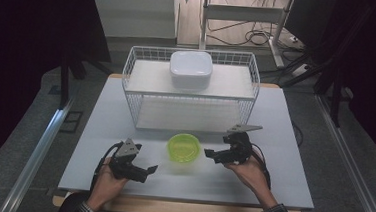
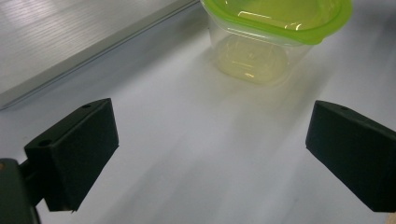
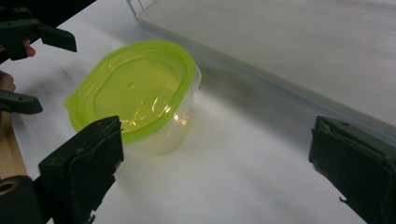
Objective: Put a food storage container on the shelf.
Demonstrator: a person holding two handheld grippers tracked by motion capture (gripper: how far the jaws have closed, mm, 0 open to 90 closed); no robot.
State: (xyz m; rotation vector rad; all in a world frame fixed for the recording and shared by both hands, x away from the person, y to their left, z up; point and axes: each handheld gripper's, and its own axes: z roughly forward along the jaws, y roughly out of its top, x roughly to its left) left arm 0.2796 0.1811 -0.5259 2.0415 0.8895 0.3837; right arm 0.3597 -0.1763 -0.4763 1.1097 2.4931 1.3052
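A clear container with a lime-green lid [image 1: 183, 147] stands on the white table [image 1: 93, 144], just in front of the wire rack. My left gripper [image 1: 150, 169] is to its left and nearer the front edge, open and empty. In the left gripper view the container [image 2: 273, 39] sits ahead of the wide-apart jaws of that gripper [image 2: 210, 144]. My right gripper [image 1: 208, 153] is open just right of the container. In the right gripper view the container [image 3: 135, 95] lies ahead and left of that gripper [image 3: 215, 158], beside its left jaw.
A white wire rack [image 1: 128, 77] stands at the middle back of the table, with a white lidded box [image 1: 191, 68] on its top shelf. Its low shelf edge [image 3: 289, 42] runs close behind the container. The other gripper [image 3: 39, 70] shows far left in the right gripper view.
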